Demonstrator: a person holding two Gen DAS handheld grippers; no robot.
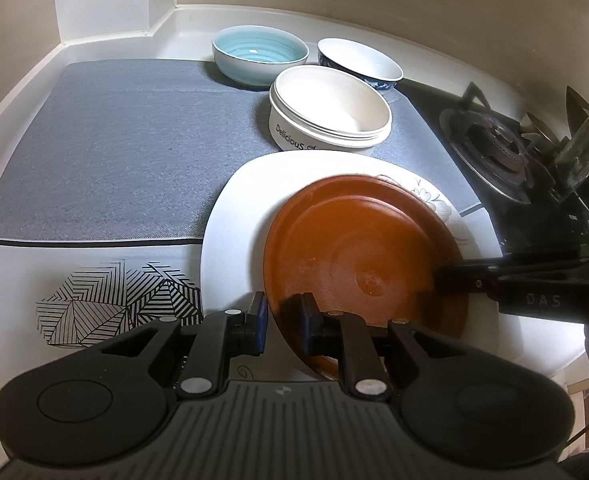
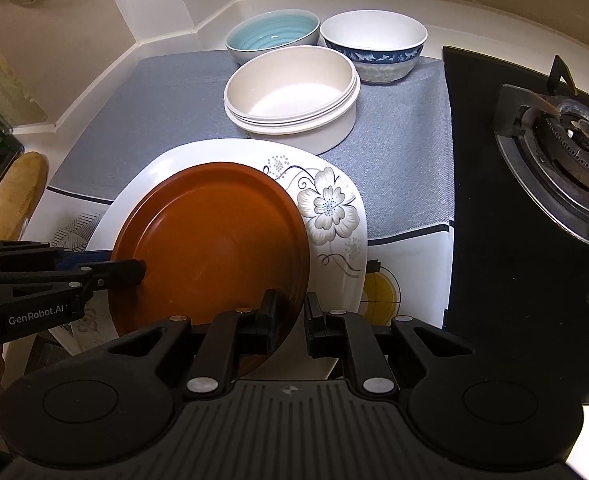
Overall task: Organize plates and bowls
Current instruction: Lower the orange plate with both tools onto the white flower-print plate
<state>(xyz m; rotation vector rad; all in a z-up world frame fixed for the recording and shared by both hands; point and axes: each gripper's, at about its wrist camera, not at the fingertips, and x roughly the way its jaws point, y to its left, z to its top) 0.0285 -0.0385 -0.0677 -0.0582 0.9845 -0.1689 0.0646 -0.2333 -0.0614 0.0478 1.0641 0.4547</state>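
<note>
Right wrist view shows us the grey mat (image 2: 142, 120), then the white floral plate (image 2: 334, 208) beneath our brown round plate (image 2: 214, 240), tilted. Both grippers, left gripper (image 1: 282, 326) and right gripper (image 2: 290, 322), clamp its rim; uneven release could send it sliding.

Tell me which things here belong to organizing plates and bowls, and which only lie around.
Job: round brown plate; white flowered plate; cream "Delicious" bowl; ribbed light-blue bowl; white blue-patterned bowl.
Lying about: black gas stove; grey mat.
</note>
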